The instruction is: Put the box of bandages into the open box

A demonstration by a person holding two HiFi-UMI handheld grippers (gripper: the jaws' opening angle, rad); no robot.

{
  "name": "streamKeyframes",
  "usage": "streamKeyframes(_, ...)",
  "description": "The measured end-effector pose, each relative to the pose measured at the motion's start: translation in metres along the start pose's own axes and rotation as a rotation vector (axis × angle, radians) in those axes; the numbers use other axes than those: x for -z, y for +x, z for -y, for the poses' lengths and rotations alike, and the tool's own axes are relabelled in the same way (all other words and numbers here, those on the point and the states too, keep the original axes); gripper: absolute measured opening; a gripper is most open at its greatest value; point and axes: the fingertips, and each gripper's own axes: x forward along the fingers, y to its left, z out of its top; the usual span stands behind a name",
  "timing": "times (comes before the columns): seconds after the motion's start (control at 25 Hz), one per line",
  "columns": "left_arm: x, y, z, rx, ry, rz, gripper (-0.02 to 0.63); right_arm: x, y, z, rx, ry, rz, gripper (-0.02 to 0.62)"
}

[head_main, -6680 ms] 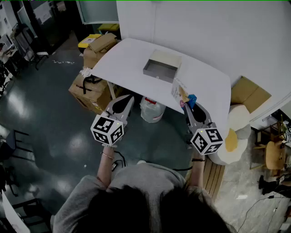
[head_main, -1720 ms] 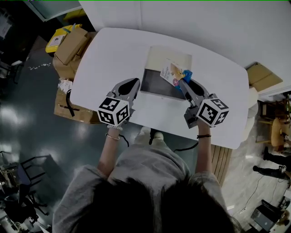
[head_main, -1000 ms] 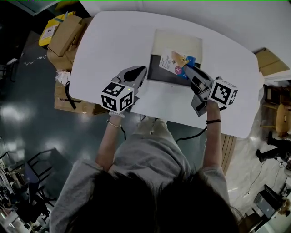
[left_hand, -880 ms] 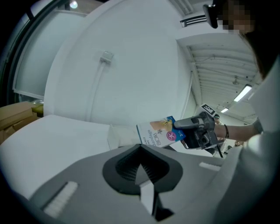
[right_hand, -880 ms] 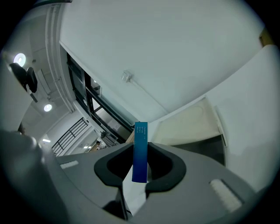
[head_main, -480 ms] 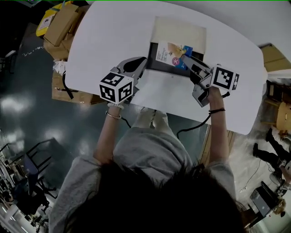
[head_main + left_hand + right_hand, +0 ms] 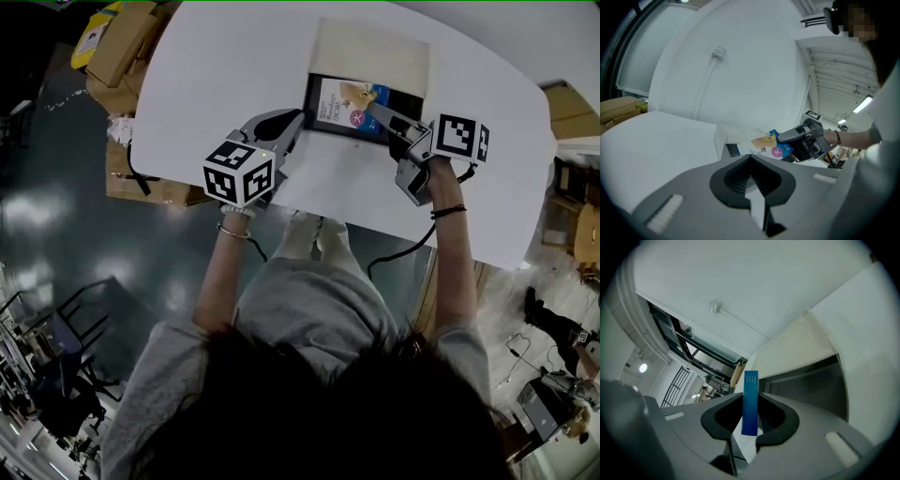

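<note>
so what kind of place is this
Probably a lab or workshop space rather than a home: a bare white table, cardboard boxes piled beside it, and a dark glossy floor.

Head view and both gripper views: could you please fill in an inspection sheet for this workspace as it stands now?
Surface: white table, rounded corners.
Job's things: open box on the table, pale flap up at its far side; box of bandages lies almost flat in its dark inside. Whether it rests on the bottom cannot be told.
Clutter: nothing seen on the table.
Grippers: right hand-held gripper is closed on the blue end of the box of bandages; left hand-held gripper is shut and empty, beside the open box.
Cables: black cable hangs below the table edge.
Surroundings: cardboard boxes on the dark glossy floor.
</note>
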Motion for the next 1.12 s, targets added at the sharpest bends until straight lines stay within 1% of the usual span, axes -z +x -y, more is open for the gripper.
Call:
streamKeyframes(0.12, 0.004, 0.003, 0.002, 0.003, -0.003, -0.008, -0.006, 0.0, 0.005, 0.005, -0.009, -0.012, -0.013, 0.104)
streamKeyframes(0.52, 0.011, 0.006, 0.002, 0.006, -0.02, -0.019, -0.006, 0.003, 0.014, 0.022, 0.055, 0.009, -0.037, 0.106)
streamKeyframes(0.84, 0.012, 0.006, 0.0, -0.004, -0.03, -0.012, -0.006, 0.002, 0.018, 0.031, 0.075, 0.056, -0.035, 0.106)
streamKeyframes(1.12, 0.012, 0.006, 0.002, -0.009, -0.039, -0.007, -0.006, 0.002, 0.021, 0.04, 0.111, 0.1, -0.069, 0.107)
